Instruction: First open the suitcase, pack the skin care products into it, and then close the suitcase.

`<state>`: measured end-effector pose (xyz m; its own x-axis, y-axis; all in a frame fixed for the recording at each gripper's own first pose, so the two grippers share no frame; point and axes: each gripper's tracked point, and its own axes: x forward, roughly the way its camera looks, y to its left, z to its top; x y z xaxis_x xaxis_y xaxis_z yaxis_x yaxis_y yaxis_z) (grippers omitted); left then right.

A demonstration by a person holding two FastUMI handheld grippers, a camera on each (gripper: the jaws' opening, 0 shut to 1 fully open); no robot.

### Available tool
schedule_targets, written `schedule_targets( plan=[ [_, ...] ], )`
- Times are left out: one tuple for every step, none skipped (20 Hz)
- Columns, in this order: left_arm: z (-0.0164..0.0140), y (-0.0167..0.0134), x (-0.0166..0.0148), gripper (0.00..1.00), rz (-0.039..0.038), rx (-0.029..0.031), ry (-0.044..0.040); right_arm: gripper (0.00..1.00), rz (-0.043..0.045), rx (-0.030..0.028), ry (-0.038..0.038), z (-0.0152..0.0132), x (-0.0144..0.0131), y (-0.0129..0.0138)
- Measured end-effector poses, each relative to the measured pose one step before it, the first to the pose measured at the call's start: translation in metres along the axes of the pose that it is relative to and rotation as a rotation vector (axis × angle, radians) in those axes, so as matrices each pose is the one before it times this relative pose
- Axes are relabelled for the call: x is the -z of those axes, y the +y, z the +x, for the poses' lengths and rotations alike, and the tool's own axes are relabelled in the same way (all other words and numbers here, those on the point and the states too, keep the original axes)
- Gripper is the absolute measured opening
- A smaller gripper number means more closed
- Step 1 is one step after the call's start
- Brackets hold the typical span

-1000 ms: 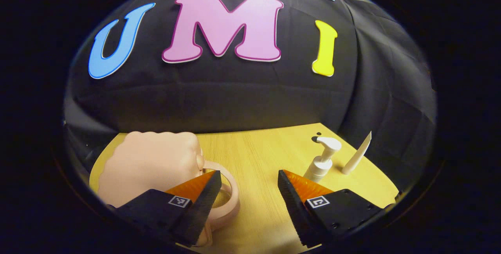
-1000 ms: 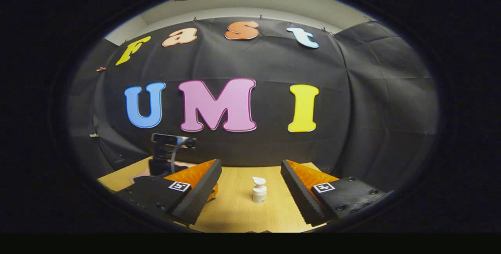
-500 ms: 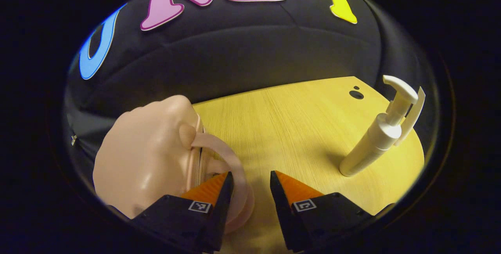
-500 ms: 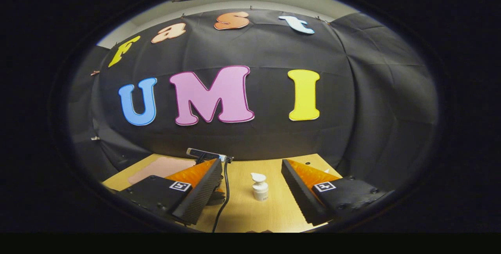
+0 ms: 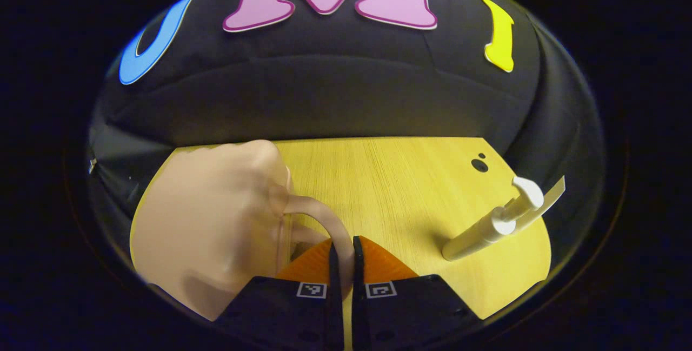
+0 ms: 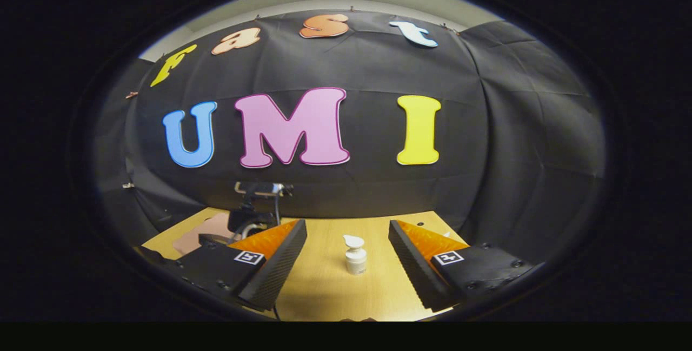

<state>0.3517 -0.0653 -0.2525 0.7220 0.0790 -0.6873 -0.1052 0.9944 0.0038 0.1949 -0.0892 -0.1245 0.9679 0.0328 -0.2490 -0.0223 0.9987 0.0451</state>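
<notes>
My left gripper (image 5: 344,256) fingers clamp the suitcase (image 5: 208,226) handle (image 5: 324,221) to lift the lid; right gripper (image 6: 346,248) fingers stand apart, facing the pump bottle (image 6: 355,255).

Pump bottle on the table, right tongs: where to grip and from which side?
Grip the pump bottle on its round body, below the neck, not the overhanging pump head. It stands upright on the table, centred ahead of the open right tongs, so a level, straight-ahead approach looks best, one finger on each side. The body is the widest, plainest part; the head would likely tilt or slip.
</notes>
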Motion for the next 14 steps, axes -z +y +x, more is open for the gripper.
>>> schedule_targets(
  plan=[
    [-0.01484, 0.00391, -0.01323, 0.11, -0.02276, 0.01452, -0.01038, 0.97, -0.00515, -0.01000, -0.01518, -0.00219, -0.00566, 0.00587],
    [-0.01420, 0.00873, -0.01558, 0.11, -0.00510, 0.00283, -0.01947, 0.97, -0.00869, -0.00712, -0.01528, -0.00089, -0.00478, 0.00483],
    [-0.01556, 0.00951, -0.01700, 0.11, 0.01396, -0.01194, -0.01171, 0.97, -0.00763, -0.01095, -0.00933, 0.00021, -0.00284, 0.00638],
    [-0.01706, 0.01485, -0.01878, 0.11, 0.01587, -0.01708, -0.01686, 0.97, -0.00374, -0.00811, -0.00178, 0.00070, -0.00082, 0.00523],
    [-0.01402, 0.01348, -0.01955, 0.10, 0.01483, -0.01273, -0.01534, 0.97, -0.00020, -0.01122, -0.00056, 0.00023, 0.00002, 0.00543],
    [-0.01440, 0.01627, -0.01625, 0.10, 0.00449, -0.00643, -0.01035, 0.97, 0.00499, -0.01198, -0.00010, 0.00014, -0.00105, 0.00714],
    [-0.00999, 0.01488, -0.01060, 0.10, -0.00798, 0.00608, 0.00374, 0.97, 0.00848, -0.00990, 0.00152, -0.00046, -0.00039, 0.00647],
    [-0.01158, 0.01854, -0.00684, 0.10, -0.01276, 0.00704, 0.01398, 0.97, 0.00347, -0.00854, -0.00123, -0.00022, -0.00095, 0.00584],
    [-0.00939, 0.02104, -0.00763, 0.11, -0.00309, 0.00481, 0.00290, 0.97, -0.00022, -0.00694, -0.00370, -0.00015, -0.00178, 0.00613],
    [-0.00786, 0.02523, -0.00810, 0.11, 0.01733, -0.01412, -0.00482, 0.97, -0.00669, -0.00532, -0.00647, -0.00006, -0.00212, 0.00435],
    [-0.00611, 0.02806, -0.00745, 0.10, 0.03780, -0.03283, -0.00745, 0.97, -0.00484, -0.00363, 0.00025, 0.00003, 0.00054, 0.00341],
    [-0.00281, 0.03160, -0.00385, 0.10, 0.04521, -0.04931, -0.00648, 0.97, -0.00252, -0.00435, 0.00119, 0.00054, 0.00049, 0.00265],
    [0.00198, 0.03070, -0.00062, 0.10, 0.03337, -0.04491, -0.00277, 0.97, -0.00284, -0.00249, 0.00088, -0.00041, -0.00039, 0.00237],
    [0.00396, 0.02881, 0.00089, 0.11, 0.01982, -0.04217, -0.00143, 0.97, -0.00265, -0.00162, 0.00436, 0.00094, 0.00061, 0.00141]
  ],
)
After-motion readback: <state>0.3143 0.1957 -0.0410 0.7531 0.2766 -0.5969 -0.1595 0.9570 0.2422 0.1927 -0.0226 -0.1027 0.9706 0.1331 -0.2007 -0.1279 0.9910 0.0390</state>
